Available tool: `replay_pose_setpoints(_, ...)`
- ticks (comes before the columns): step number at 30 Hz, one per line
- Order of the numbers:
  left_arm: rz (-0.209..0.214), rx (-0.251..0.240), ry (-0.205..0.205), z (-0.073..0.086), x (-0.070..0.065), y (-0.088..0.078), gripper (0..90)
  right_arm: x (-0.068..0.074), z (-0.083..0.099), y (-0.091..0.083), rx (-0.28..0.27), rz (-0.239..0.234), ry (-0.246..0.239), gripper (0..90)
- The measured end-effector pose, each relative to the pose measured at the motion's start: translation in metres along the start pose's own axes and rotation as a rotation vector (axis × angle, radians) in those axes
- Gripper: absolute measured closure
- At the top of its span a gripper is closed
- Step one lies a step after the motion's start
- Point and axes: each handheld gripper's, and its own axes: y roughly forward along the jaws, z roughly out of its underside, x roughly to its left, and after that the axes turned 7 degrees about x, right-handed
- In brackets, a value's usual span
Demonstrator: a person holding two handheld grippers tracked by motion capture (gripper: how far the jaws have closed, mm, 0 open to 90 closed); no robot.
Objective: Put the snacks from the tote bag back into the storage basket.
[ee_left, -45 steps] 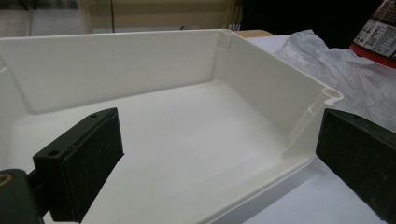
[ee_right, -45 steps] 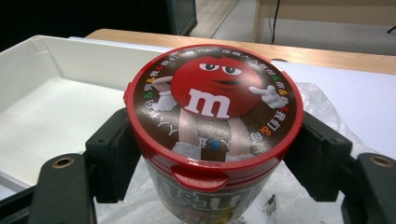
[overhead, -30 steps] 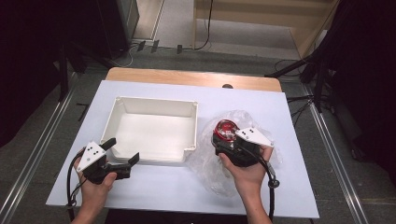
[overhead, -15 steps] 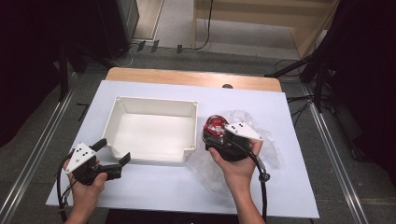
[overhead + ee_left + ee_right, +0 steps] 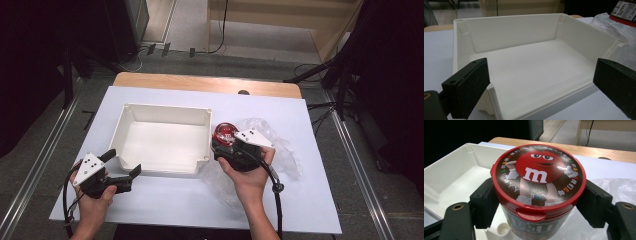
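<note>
So the thing being moved is that candy tub (image 5: pixel 537 192), round, hard plastic, red snap lid with the M&M guy on top. My guess is it's stiff and won't dent, moderately heavy if it's full (can't see how full), and the printed sleeve looks glossy, so probably a bit slippery. The best place to hold it is across the straight wall just under the lid rim, so the rim works as a stop if it slides down. That's pretty much where it's held now.

The right gripper (image 5: pixel 536 202) has its jaws spread fairly wide, but that's because they're clamped on the tub, one pad on each side of the body under the lid. In the high view the tub (image 5: pixel 224 136) sits a little right of centre of the frame, just beside the right wall of the white tray (image 5: pixel 127 125), over the crumpled clear bag (image 5: pixel 280 145). Whether it's lifted or resting on the bag I can't tell.

The left gripper (image 5: pixel 123 169) is at the lower left of the high view, jaws wide open with nothing in them. In its own view the pads frame the tray's (image 5: pixel 529 25) near corner with no contact I can make out. The tray is empty, and all of it sits on the white worktop (image 5: pixel 165 210).
</note>
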Motion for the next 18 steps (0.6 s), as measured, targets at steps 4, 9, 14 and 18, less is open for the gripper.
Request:
replay_pose_setpoints(4, 0.004, 0.001, 0.004, 0.0, -0.001, 0.0, 0.9, 0.005, 0.001, 0.005, 0.005, -0.006, -0.01, 25.7)
replay_pose_setpoints(9, 0.002, 0.002, 0.005, 0.0, -0.001, 0.0, 0.9, 0.009, 0.001, 0.01, 0.008, -0.014, -0.007, 25.7)
replay_pose_setpoints(14, 0.002, 0.008, 0.009, 0.0, -0.001, 0.0, 0.9, 0.014, 0.0, 0.013, 0.008, -0.021, -0.009, 25.7)
replay_pose_setpoints(18, 0.003, 0.009, 0.013, 0.001, -0.002, 0.001, 0.9, 0.017, -0.002, 0.015, 0.009, -0.026, -0.018, 25.7)
